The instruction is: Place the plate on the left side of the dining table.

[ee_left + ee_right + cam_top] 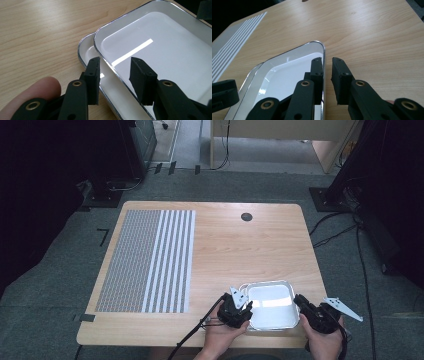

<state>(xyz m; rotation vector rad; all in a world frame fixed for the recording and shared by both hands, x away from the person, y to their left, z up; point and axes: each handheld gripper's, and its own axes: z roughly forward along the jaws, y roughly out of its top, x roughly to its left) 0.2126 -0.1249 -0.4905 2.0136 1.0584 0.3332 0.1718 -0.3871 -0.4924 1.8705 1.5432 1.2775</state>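
At the near edge of the table [215, 250], your left tongs [114, 75] stand parted over the left rim of the upper tray [160, 47]; the rim runs through the gap, pads clear of it on both sides. Nothing gripped.

Your right tongs [327, 80] straddle the right rim of that tray [287, 72], jaws apart by a narrow gap, the left one inside the tray, the right one outside over bare wood. Whether the inner pad touches the rim, you cannot tell from these views.

Trays: two stacked, white enamel-looking, shallow, rounded corners, bright metal-coloured rim. The lower tray [86, 50] peeks out at one corner, offset from the upper. Both sit between your hands near the front right of the table [270, 306]. A ceiling light reflects as a bright bar on the upper tray's floor. Both trays hold nothing. No writing or brand readable.

Further out: a grey striped mat [147, 260] covers the left part of the table; a round dark grommet [246, 216] sits near the far edge.
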